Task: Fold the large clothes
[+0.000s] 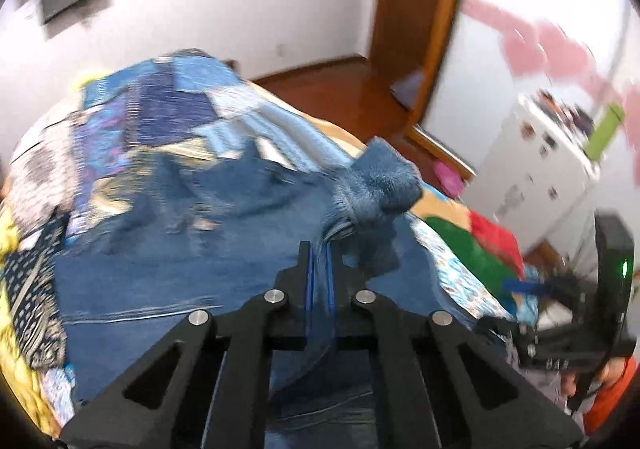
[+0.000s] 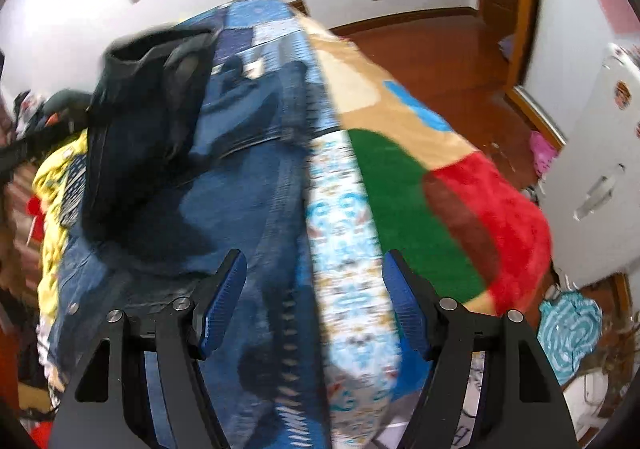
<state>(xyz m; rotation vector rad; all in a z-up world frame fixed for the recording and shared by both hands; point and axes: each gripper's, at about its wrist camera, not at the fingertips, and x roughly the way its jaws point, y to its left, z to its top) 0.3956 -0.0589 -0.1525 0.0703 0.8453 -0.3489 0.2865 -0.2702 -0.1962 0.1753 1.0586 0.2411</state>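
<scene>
A large blue denim garment [image 1: 180, 249] lies spread over a bed. My left gripper [image 1: 318, 261] is shut on a fold of its cloth, and the denim runs up between the blue pads. Just beyond the fingertips a fuzzy-edged cuff [image 1: 380, 185] stands bunched up. In the right wrist view the same denim garment [image 2: 248, 189] runs away from me, with a dark raised fold [image 2: 140, 121] at the left. My right gripper [image 2: 314, 265] hangs open above the garment's right edge, nothing between its pads.
Under the denim lie a blue patchwork quilt [image 1: 160, 109] and a patterned light-blue sheet [image 2: 348, 249]. A green, red and tan fleece blanket [image 2: 400, 201] covers the bed's right side. A white cabinet [image 2: 592, 169], a wooden floor [image 2: 440, 61] and a door frame [image 1: 420, 29] stand to the right.
</scene>
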